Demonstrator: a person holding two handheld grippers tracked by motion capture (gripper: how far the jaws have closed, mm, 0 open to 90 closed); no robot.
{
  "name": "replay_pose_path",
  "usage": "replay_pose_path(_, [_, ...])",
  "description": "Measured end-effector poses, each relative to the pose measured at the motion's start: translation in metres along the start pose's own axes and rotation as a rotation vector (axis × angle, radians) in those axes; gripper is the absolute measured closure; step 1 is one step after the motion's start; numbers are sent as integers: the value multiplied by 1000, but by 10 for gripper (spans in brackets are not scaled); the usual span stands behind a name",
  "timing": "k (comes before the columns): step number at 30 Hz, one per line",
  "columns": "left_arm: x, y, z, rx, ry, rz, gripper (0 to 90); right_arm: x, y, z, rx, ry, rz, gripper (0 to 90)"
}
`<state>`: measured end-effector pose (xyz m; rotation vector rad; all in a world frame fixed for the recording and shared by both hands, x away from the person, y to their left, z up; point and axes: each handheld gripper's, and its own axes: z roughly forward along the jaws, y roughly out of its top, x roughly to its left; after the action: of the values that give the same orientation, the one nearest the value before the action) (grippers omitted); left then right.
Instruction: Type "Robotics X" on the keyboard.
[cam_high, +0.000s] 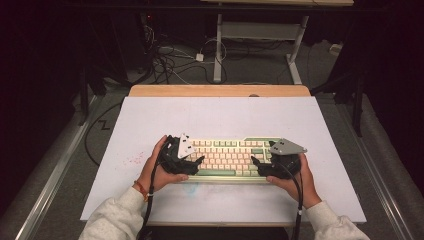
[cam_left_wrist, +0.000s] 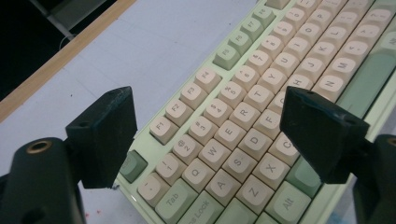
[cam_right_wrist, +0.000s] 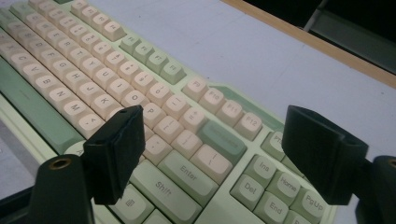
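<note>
A dark room with cables on the floor surrounds a pale white board (cam_high: 150, 125) lying on a wooden table (cam_high: 220, 90). Near the board's front edge lies a pale green plastic keyboard with cream keycaps (cam_high: 227, 155), parallel to that edge. The left gripper (cam_high: 198, 160) sits at the keyboard's left end and the right gripper (cam_high: 255, 161) at its right end, each in a hand. Both stand with jaws wide apart and grip nothing; in each gripper view the keys lie beneath the gap, the jaws clear of them.
</note>
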<state>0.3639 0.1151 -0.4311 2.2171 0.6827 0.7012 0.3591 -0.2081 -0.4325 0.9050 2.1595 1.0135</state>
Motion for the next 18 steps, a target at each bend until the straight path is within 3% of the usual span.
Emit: replay_pose_path(18, [-7, 2, -5, -18, 30, 58, 159, 8, 6, -2, -23, -46, -47, 198])
